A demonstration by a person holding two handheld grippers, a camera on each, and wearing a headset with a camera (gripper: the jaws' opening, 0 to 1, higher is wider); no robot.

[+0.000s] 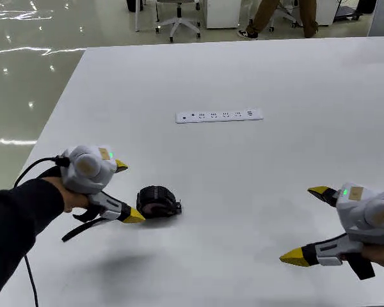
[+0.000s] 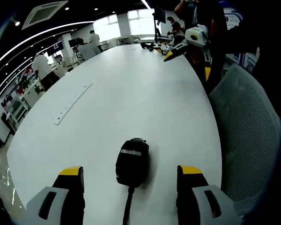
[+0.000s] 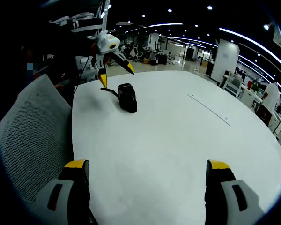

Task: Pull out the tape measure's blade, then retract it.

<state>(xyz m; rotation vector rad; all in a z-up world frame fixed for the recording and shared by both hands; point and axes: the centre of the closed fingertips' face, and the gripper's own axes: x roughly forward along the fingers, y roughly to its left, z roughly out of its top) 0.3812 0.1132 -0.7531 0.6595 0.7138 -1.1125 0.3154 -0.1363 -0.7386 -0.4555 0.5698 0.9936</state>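
Note:
A black tape measure (image 1: pixel 158 201) lies on the white table (image 1: pixel 256 173) near its front left, blade fully in. My left gripper (image 1: pixel 127 190) stands open just left of it, yellow tips either side of its near end. In the left gripper view the tape measure (image 2: pixel 132 161) sits between the open jaws of my left gripper (image 2: pixel 131 172), not touched, and its black strap (image 2: pixel 128 206) trails toward the camera. My right gripper (image 1: pixel 306 224) is open and holds nothing, far to the right. In the right gripper view the tape measure (image 3: pixel 127 97) lies well ahead of my right gripper (image 3: pixel 147 164).
A white power strip (image 1: pixel 219 116) lies flat mid-table, beyond the tape measure. A grey mesh chair back (image 2: pixel 246 122) stands by the table's near edge. Office chairs and a person's legs (image 1: pixel 275 16) are past the far edge.

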